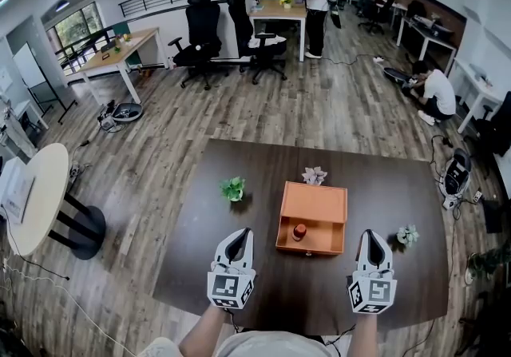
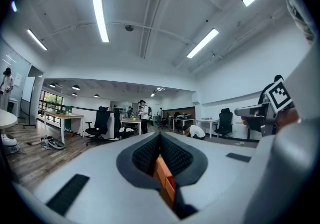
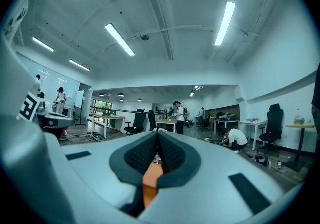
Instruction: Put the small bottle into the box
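As things stand: small bottle sits inside box, on worktop.
Left tool: jaws together, empty.
Right tool: jaws together, empty.
Key relation: bottle lies ahead, roughly midway between both tools; task appears complete.

- We see the open-topped orange rectangular box sitting flat near the middle of the dark brown table.
- We find the small red-topped bottle inside it, by its near wall.
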Demonstrator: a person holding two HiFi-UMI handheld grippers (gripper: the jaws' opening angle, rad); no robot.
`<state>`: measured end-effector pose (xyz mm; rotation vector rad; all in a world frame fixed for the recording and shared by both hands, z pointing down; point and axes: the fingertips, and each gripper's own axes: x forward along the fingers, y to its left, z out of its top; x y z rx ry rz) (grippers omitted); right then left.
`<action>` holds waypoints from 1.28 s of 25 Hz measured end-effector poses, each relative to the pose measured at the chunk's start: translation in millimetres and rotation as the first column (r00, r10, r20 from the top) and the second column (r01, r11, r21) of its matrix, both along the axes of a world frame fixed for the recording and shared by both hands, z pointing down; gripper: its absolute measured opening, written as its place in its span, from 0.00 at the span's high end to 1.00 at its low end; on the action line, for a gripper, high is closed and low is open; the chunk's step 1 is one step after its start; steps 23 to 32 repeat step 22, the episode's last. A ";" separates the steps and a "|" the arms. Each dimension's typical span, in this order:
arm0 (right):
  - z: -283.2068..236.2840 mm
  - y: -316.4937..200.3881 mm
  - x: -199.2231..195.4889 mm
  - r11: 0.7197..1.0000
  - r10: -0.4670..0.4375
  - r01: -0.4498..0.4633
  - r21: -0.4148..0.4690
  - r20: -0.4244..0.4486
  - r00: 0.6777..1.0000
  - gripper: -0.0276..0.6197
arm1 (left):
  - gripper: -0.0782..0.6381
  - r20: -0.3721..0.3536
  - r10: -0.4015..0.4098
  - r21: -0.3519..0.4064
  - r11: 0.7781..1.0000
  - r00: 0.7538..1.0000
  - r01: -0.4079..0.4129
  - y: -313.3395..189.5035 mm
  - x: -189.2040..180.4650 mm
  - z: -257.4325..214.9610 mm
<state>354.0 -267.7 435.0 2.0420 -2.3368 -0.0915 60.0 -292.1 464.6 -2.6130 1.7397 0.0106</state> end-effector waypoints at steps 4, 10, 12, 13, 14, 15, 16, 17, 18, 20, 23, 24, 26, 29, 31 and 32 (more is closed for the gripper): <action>2.9 -1.4 -1.2 1.000 -0.006 0.006 -0.008 -0.002 1.000 0.96 | 0.89 0.000 -0.002 -0.003 1.000 1.000 0.002 -0.5 -0.6 2.1; 5.3 -2.8 -4.6 1.000 -0.013 0.013 -0.014 -0.004 1.000 0.96 | 0.89 0.000 -0.004 -0.005 1.000 1.000 0.004 -0.9 -1.6 4.1; 5.3 -3.3 -5.6 1.000 -0.015 0.015 -0.015 -0.005 1.000 0.96 | 0.89 0.000 -0.006 -0.007 1.000 1.000 0.006 -1.0 -2.4 4.1; 5.4 -3.5 -5.9 1.000 -0.017 0.017 -0.016 -0.006 1.000 0.96 | 0.89 0.001 -0.007 -0.007 1.000 1.000 0.007 -1.0 -2.8 4.4; 5.7 -3.7 -6.0 1.000 -0.018 0.018 -0.016 -0.006 1.000 0.96 | 0.89 0.001 -0.008 -0.008 1.000 1.000 0.008 -1.0 -3.0 4.8; 6.0 -3.9 -6.0 1.000 -0.019 0.019 -0.016 -0.006 1.000 0.96 | 0.89 0.000 -0.008 -0.008 1.000 1.000 0.008 -1.1 -2.8 5.2; 6.2 -4.1 -5.8 1.000 -0.020 0.019 -0.016 -0.006 1.000 0.96 | 0.89 0.000 -0.009 -0.009 1.000 1.000 0.009 -1.2 -2.5 5.4; 6.4 -4.4 -5.6 1.000 -0.020 0.020 -0.017 -0.006 1.000 0.96 | 0.89 0.001 -0.008 -0.009 1.000 1.000 0.008 -1.3 -2.0 5.6; 6.5 -4.7 -5.4 1.000 -0.020 0.020 -0.017 -0.006 1.000 0.96 | 0.89 0.001 -0.007 -0.010 1.000 1.000 0.007 -1.3 -1.4 5.7; 6.4 -5.4 -5.4 1.000 -0.021 0.021 -0.018 -0.006 1.000 0.96 | 0.89 0.000 -0.006 -0.016 1.000 1.000 0.006 -1.6 -0.8 6.7; 6.3 -5.9 -5.8 1.000 -0.022 0.022 -0.019 -0.007 1.000 0.96 | 0.89 -0.002 -0.005 -0.027 1.000 1.000 0.005 -2.2 -0.5 8.7; 6.3 -5.9 -5.8 1.000 -0.022 0.022 -0.019 -0.007 1.000 0.96 | 0.89 -0.002 -0.005 -0.027 1.000 1.000 0.005 -2.2 -0.5 8.7; 6.3 -5.9 -5.8 1.000 -0.022 0.022 -0.019 -0.007 1.000 0.96 | 0.89 -0.002 -0.005 -0.027 1.000 1.000 0.005 -2.2 -0.5 8.7; 6.3 -5.9 -5.8 1.000 -0.022 0.022 -0.019 -0.007 1.000 0.96 | 0.89 -0.002 -0.005 -0.027 1.000 1.000 0.005 -2.2 -0.5 8.7; 6.3 -5.9 -5.8 1.000 -0.022 0.022 -0.019 -0.007 1.000 0.96 | 0.89 -0.002 -0.005 -0.027 1.000 1.000 0.005 -2.2 -0.5 8.7; 6.3 -5.9 -5.8 1.000 -0.022 0.022 -0.019 -0.007 1.000 0.96 | 0.89 -0.002 -0.005 -0.027 1.000 1.000 0.005 -2.2 -0.5 8.7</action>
